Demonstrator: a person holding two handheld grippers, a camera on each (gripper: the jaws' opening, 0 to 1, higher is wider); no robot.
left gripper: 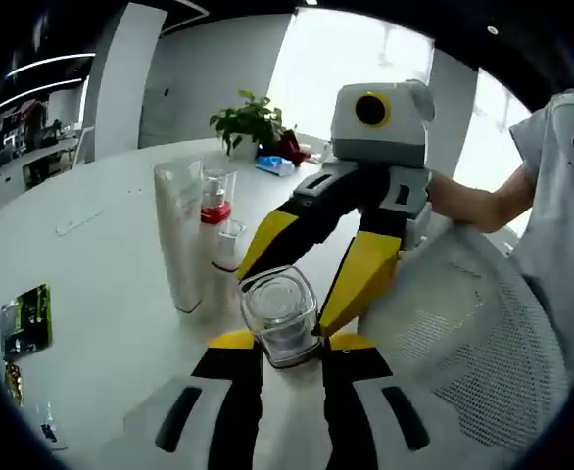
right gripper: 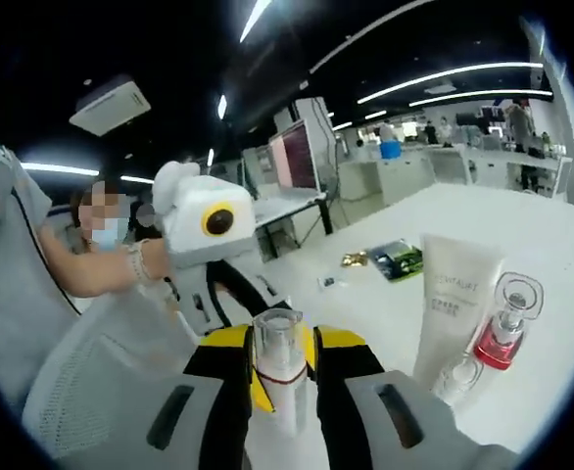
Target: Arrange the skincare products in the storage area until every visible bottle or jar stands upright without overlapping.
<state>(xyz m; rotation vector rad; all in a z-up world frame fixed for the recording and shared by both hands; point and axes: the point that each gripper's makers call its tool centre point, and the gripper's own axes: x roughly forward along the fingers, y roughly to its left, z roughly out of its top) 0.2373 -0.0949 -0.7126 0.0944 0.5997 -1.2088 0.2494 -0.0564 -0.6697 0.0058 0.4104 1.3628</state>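
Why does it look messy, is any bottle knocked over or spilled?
Nothing looks spilled or knocked over. The white tube stands upright, with the red-based bottle beside it. The clear jar sits on the table, with both grippers' fingers around it. The green packet lies flat near the table's edge, apart from them.

We can see grey print on the white tube (right gripper: 455, 299) in the right gripper view, but we cannot read the letters. The green packet (right gripper: 397, 258) behind it bears nothing legible to us.
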